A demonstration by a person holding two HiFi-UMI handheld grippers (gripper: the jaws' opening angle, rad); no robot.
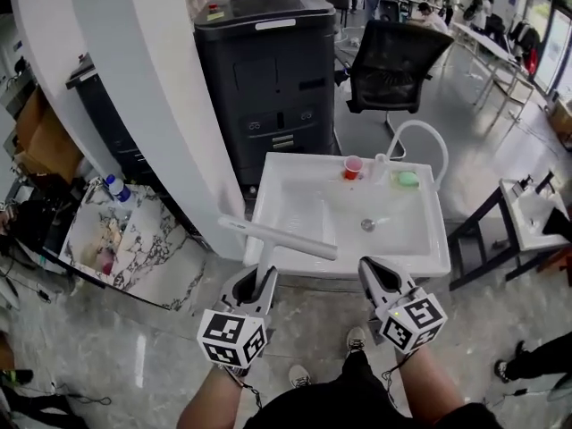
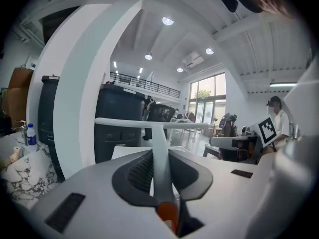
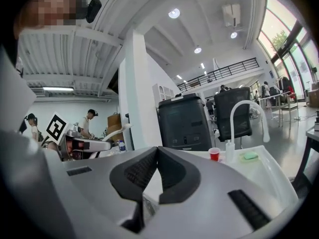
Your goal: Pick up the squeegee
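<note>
While my left tongs (image 1: 259,282) clamp its stem, the white plastic T-shaped squeegee (image 1: 279,237) juts past their tips, crossbar at the far end. My right tongs (image 1: 374,271) alongside are pressed together.

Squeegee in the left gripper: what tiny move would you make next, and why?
Probably ease the squeegee forward over the sink basin. The left gripper is shut on its white handle, and its crossbar hangs in the air above the sink's near left corner, so the pickup looks done. The right gripper is shut and empty beside it.
</note>
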